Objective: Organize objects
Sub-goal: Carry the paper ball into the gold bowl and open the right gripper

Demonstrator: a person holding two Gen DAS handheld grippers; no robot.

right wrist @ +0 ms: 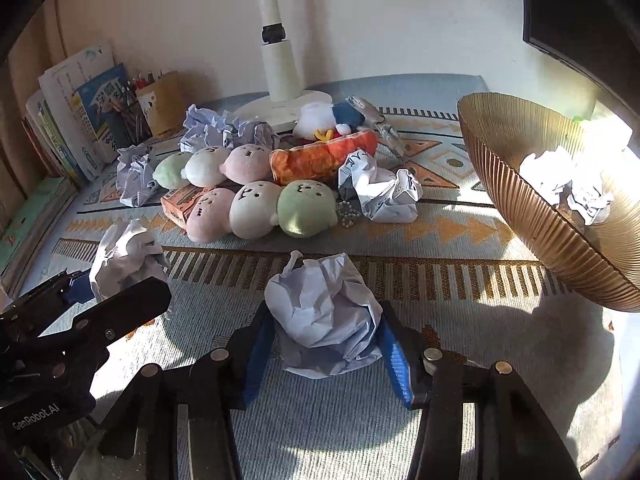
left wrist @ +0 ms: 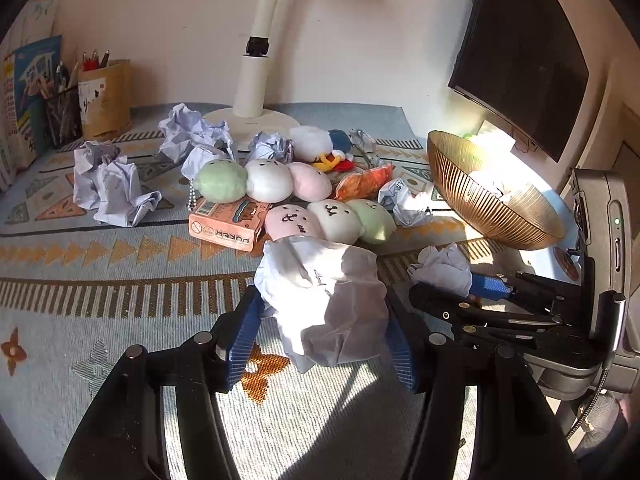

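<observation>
My left gripper (left wrist: 322, 322) is shut on a crumpled paper ball (left wrist: 324, 300), held just above the patterned cloth; it also shows in the right wrist view (right wrist: 124, 260). My right gripper (right wrist: 324, 332) is shut on another crumpled paper ball (right wrist: 324, 312), which shows in the left wrist view (left wrist: 442, 268) too. A gold ribbed bowl (right wrist: 532, 208) at the right holds crumpled paper (right wrist: 568, 184). More paper balls (right wrist: 380, 188) lie among plush dumpling toys (right wrist: 260, 208) in the middle of the table.
A white lamp base (right wrist: 280, 108) stands at the back. Books (right wrist: 72, 120) and pen holders (right wrist: 160, 100) stand at the back left. A card box (left wrist: 228, 226), an orange pouch (right wrist: 324, 156) and a duck plush (right wrist: 324, 120) lie in the pile. A dark monitor (left wrist: 520, 52) is at the right.
</observation>
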